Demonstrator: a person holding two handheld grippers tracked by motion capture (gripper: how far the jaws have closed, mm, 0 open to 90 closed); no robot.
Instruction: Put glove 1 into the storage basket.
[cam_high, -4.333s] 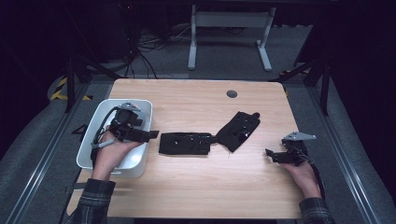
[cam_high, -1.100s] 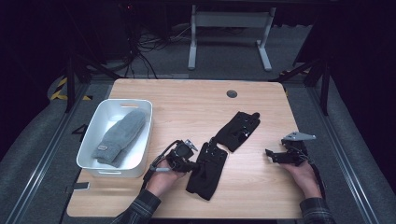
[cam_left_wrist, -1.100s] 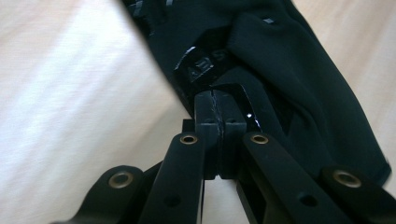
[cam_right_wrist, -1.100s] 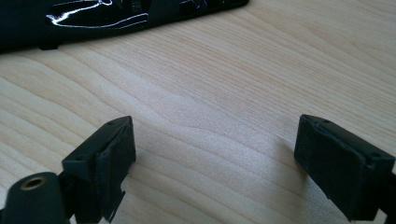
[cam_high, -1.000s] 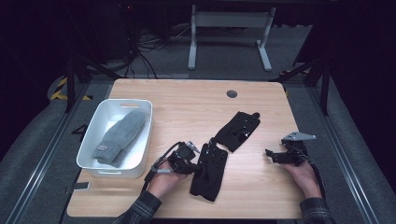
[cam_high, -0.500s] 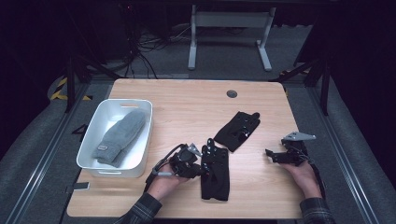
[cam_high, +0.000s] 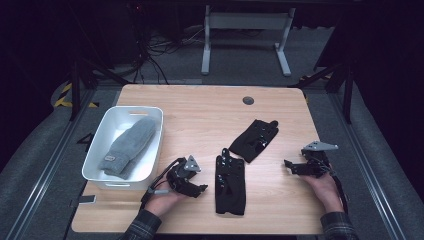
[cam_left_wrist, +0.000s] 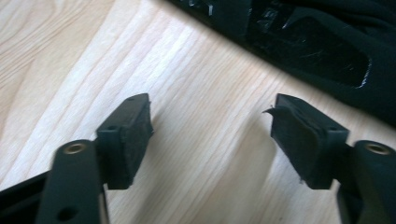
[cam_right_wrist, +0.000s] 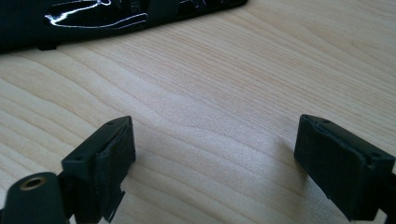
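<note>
Just let go of the black padded fabric glove (cam_high: 230, 184), so my left gripper (cam_high: 199, 188), jaws just opened and empty, sits at its 9 o'clock on the wooden desk (cam_high: 200, 110).

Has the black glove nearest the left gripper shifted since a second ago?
Yes. The near black glove has swung from a slant to lie straight, away from the white bin. The left gripper has just been opening, nothing between its fingers.

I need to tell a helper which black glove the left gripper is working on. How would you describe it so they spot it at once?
Start at the white bin on the wooden table's left, then move right past the left gripper, whose jaws have just been opening with nothing between them. The black glove lies right beside it, near the front edge. Unlike the other black glove, farther back and angled, this one lies straight, fingers pointing away.
</note>
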